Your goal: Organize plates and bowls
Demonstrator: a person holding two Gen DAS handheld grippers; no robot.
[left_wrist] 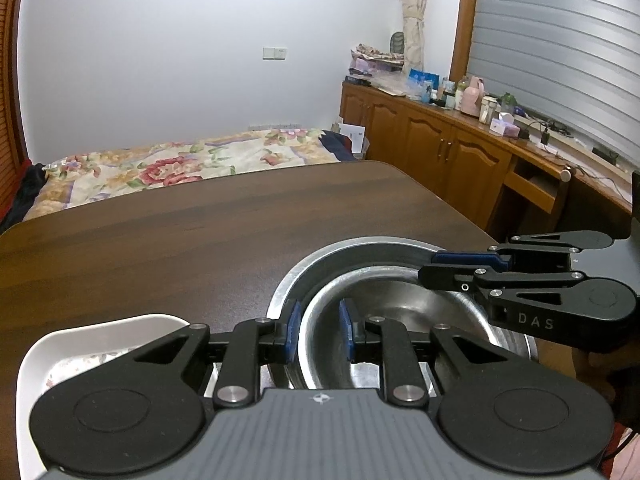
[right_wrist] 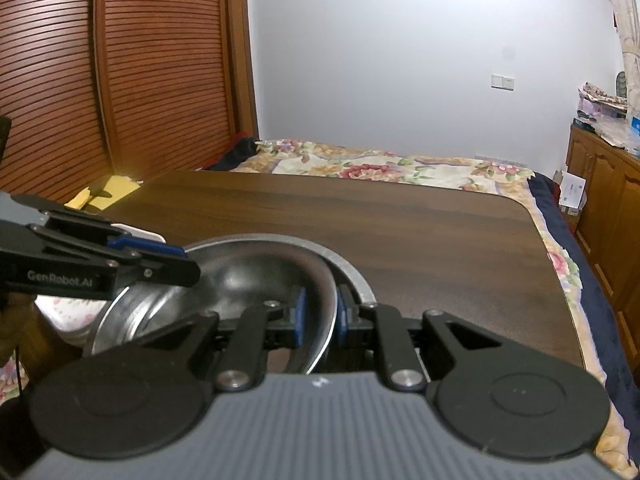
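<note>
A dark wooden tabletop carried a steel plate near its right edge, a steel bowl above it. The left gripper and right gripper each pinched the bowl's rim. A white dish sat at the plate's left.

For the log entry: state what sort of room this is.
Most likely a bedroom used as a workspace: a bed with a floral quilt lies behind the dark wooden table, a louvred wooden wardrobe stands beside it, and low cabinets carry bottles and clutter.
</note>
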